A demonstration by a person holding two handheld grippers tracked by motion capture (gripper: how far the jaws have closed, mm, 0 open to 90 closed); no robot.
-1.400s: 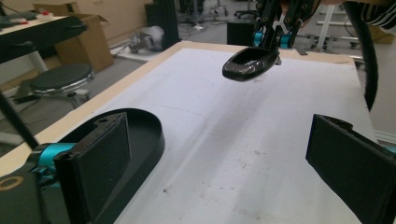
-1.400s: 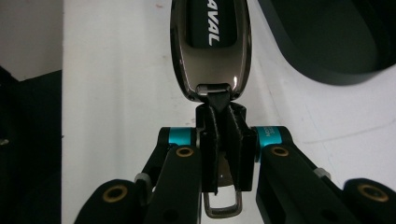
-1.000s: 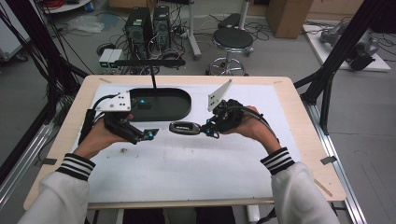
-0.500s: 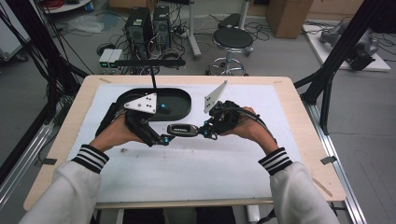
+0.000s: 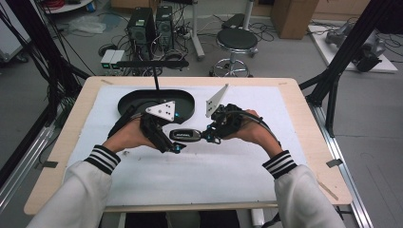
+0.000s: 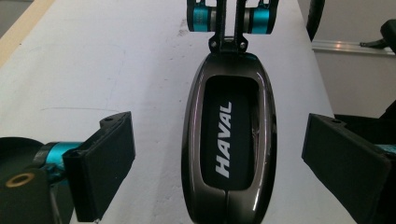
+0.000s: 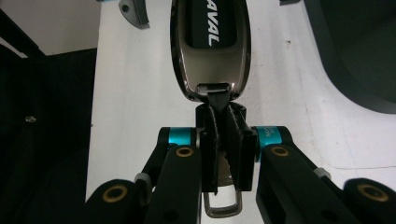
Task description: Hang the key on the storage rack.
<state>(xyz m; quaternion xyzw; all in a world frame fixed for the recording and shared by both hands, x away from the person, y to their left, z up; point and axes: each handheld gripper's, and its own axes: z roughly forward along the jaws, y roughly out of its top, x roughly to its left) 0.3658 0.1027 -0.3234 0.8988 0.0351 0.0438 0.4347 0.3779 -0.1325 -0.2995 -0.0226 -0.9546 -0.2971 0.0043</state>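
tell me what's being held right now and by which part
The right gripper holds the Haval car key by the strap at its ring end, jaws shut on it. The left gripper has its jaws either side of the key body, not touching.

Left gripper [image 5: 175,146]: jaws spread wide apart and just been closing a little, pads touching nothing.
Right gripper [image 5: 212,136]: jaws pinched tight together.
Forearms: striped-cuffed white sleeves angle inward, grippers facing each other.

Floor: it was grey [image 5: 285,57], with many cables.
Stool: a round black stool [image 5: 236,40] stood behind the table.
Computers: two black towers [image 5: 151,26] stood nearby.
Box: a brown box [image 5: 290,16] sat farther back.
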